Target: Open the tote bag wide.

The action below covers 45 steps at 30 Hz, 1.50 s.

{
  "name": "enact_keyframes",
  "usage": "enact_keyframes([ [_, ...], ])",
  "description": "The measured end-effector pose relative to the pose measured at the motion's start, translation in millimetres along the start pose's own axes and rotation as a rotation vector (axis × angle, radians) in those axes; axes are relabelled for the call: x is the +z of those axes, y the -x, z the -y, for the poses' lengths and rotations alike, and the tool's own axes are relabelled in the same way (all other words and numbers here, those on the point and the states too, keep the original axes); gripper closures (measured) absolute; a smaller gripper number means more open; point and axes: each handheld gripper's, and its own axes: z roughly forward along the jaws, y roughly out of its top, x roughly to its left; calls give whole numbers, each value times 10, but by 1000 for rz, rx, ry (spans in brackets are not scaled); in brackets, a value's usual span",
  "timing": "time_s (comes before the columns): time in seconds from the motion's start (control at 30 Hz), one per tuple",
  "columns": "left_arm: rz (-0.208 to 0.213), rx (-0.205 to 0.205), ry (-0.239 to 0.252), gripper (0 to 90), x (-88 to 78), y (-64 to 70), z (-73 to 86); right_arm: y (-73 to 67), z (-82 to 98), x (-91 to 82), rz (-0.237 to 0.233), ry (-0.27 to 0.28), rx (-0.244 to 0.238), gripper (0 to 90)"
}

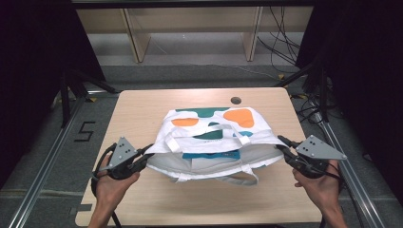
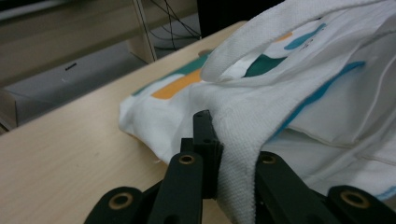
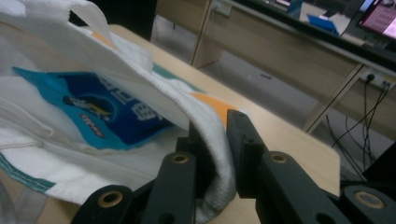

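Note:
A white cloth tote bag (image 1: 214,124) with orange and teal patches lies on the wooden table (image 1: 138,109), its mouth facing me and pulled wide. A blue packet (image 1: 211,155) sits inside it, and its printed face (image 3: 100,109) is plain in the right gripper view. My left gripper (image 1: 148,151) is shut on the bag's left rim, with white weave (image 2: 238,158) pinched between the black jaws. My right gripper (image 1: 281,144) is shut on the right rim, where cloth (image 3: 215,140) folds between its jaws. One white handle (image 1: 233,180) droops toward me.
A round cable hole (image 1: 236,100) sits near the table's far edge. Beyond the table stand pale wooden furniture legs (image 1: 135,40) and loose cables (image 1: 280,45) on the floor. Metal rails (image 1: 43,161) run along both sides of the table.

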Motion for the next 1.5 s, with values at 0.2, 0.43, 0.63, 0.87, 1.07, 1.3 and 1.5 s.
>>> enact_keyframes([
  [0.2, 0, 21, 83, 863, -190, 34, -265, 68, -244, -194, 26, 67, -21, 815],
  [0.43, 6, 38, 191, 865, -510, 41, -550, 84, -615, -489, 16, 165, -52, 819],
  [0.63, 25, -14, 270, 865, -550, -66, -699, 126, -834, -525, 12, 191, -87, 820],
  [0.87, 13, -58, 248, 864, -246, -213, -659, 225, -776, -295, 31, 166, -42, 819],
  [1.07, 30, -83, 173, 863, -24, -242, -444, 293, -597, -43, 28, 114, -13, 818],
  [1.3, 57, -58, 86, 858, 183, -279, -234, 273, -393, 104, 40, 70, -4, 818],
  [1.5, 58, -123, 78, 857, 370, -357, -143, 276, -323, 210, 45, 45, 11, 818],
])
